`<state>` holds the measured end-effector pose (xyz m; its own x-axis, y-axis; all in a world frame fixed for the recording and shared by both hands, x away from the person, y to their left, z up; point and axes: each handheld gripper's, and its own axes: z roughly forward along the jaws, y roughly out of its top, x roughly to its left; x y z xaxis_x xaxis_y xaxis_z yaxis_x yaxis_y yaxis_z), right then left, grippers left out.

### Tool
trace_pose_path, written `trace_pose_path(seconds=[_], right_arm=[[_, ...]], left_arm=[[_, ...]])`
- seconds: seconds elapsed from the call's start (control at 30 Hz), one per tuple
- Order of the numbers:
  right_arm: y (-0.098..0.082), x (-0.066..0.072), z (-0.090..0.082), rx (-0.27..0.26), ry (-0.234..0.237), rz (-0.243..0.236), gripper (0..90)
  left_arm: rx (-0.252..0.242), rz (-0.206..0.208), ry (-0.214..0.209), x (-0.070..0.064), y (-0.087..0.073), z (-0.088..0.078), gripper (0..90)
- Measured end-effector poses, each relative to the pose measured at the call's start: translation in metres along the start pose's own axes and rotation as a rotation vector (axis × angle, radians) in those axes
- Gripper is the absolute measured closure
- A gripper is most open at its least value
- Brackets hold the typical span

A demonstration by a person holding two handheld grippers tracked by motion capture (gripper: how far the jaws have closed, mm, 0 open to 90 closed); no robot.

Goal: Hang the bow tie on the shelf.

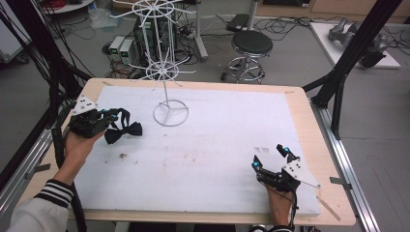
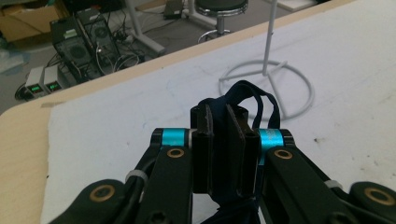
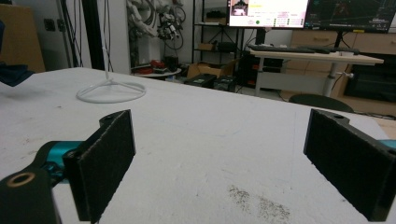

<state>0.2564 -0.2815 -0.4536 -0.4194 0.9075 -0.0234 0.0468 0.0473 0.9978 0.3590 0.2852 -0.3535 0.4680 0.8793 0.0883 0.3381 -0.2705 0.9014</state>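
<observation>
left gripper (image 1: 112,117) jaws tight on black bow tie (image 1: 123,132); right gripper (image 1: 270,158) jaws wide, empty

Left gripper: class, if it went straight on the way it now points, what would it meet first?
Probably the ring base of the white wire stand, ahead of the left gripper, which is shut on the dark bow tie. Depth is uncertain.

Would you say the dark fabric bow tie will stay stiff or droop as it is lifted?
Probably droops: the dark fabric bow tie hangs from the shut left tongs with its strap looping loosely. It looks light and thin, pinched flat between the pads, so slipping seems unlikely.
</observation>
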Motion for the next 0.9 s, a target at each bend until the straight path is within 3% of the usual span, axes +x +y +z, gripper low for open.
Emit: trace_pose_path(seconds=[0.6, 0.9], right_arm=[[0.000, 0.000, 0.000, 0.000, 0.002, -0.001, 8.0], [0.000, 0.000, 0.000, 0.000, 0.003, 0.000, 8.0]], left_arm=[[-0.129, 0.044, -0.092, -0.028, 0.046, -0.016, 80.7], [-0.180, 0.063, -0.141, -0.036, 0.062, -0.020, 80.6]])
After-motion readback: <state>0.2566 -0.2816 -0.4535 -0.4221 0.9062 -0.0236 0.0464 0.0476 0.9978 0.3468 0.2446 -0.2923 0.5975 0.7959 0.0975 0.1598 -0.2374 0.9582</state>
